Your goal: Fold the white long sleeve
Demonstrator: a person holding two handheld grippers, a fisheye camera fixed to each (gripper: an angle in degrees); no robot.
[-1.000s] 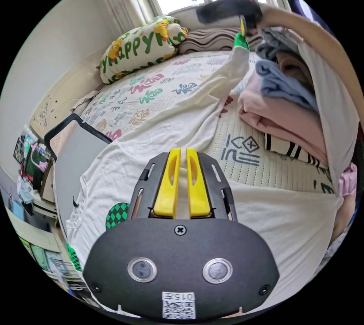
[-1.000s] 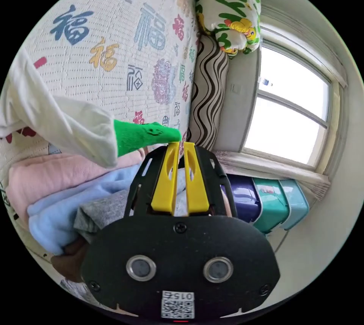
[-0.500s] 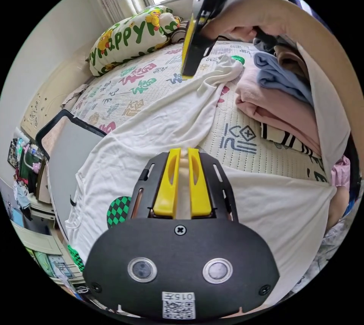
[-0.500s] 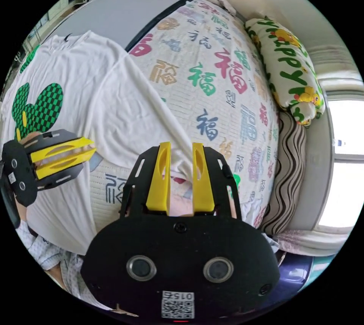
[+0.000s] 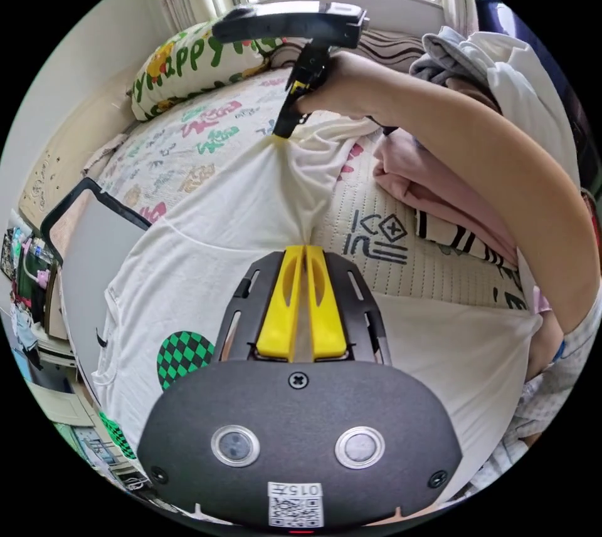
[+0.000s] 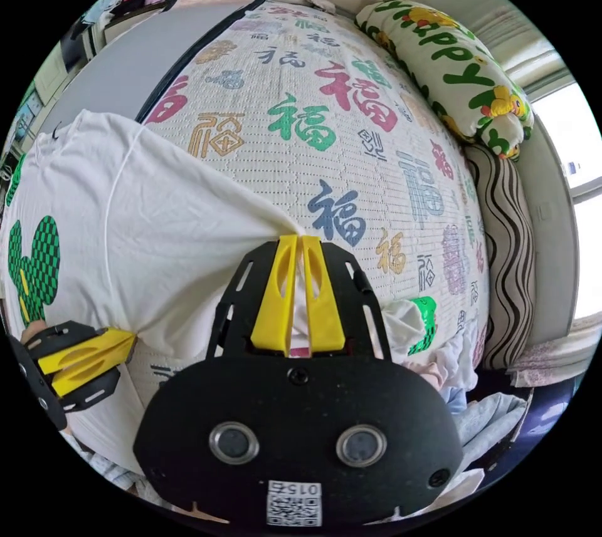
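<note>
Left gripper view, shirt (image 5: 207, 236) pinched between fingers (image 5: 279, 305)

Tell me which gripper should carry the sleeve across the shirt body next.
Right, probably. The right gripper is shut on the sleeve partway along it, free to swing it over. The left gripper pinches the shirt where the sleeve starts, so it can serve as the pivot.

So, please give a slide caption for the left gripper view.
Both grippers, left and right, pinch the white long sleeve shirt on the bed.
</note>
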